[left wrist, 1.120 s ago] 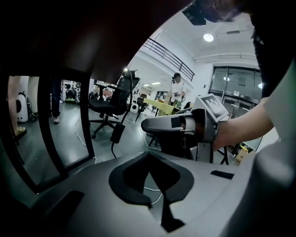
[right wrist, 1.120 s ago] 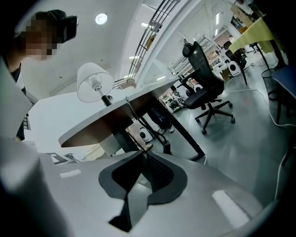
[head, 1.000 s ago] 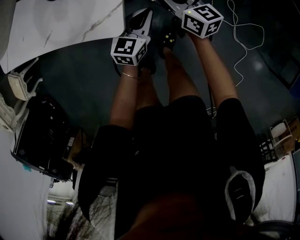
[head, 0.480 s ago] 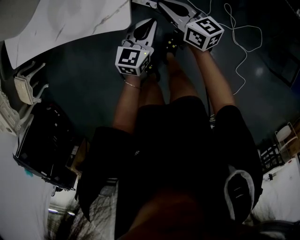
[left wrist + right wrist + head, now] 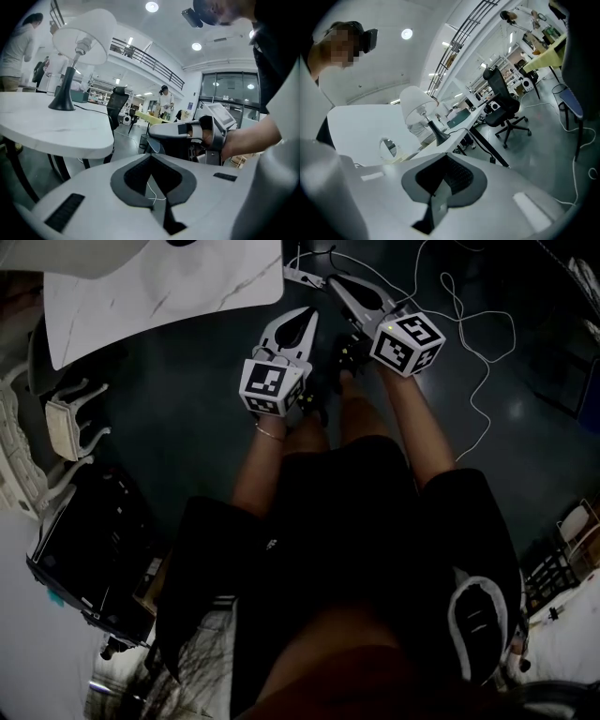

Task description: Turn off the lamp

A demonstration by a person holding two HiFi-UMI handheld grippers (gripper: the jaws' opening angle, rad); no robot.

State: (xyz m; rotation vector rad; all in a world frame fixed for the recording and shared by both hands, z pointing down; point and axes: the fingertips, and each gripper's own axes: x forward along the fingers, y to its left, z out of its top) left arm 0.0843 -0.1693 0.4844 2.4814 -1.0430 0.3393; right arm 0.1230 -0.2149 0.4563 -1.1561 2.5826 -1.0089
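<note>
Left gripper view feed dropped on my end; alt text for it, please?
A white-shaded lamp on a dark base stands on the white table at upper left, beyond the left hand-held gripper, whose jaws are shut with nothing between them. At right, a person's forearm holds the right hand-held gripper level, clear of the table.

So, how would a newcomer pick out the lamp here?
Find the white marble-patterned table. On it stands the lamp: a dark flared base and a slanted stem. Its tilted white shade, the only one in view, sets it apart.
</note>
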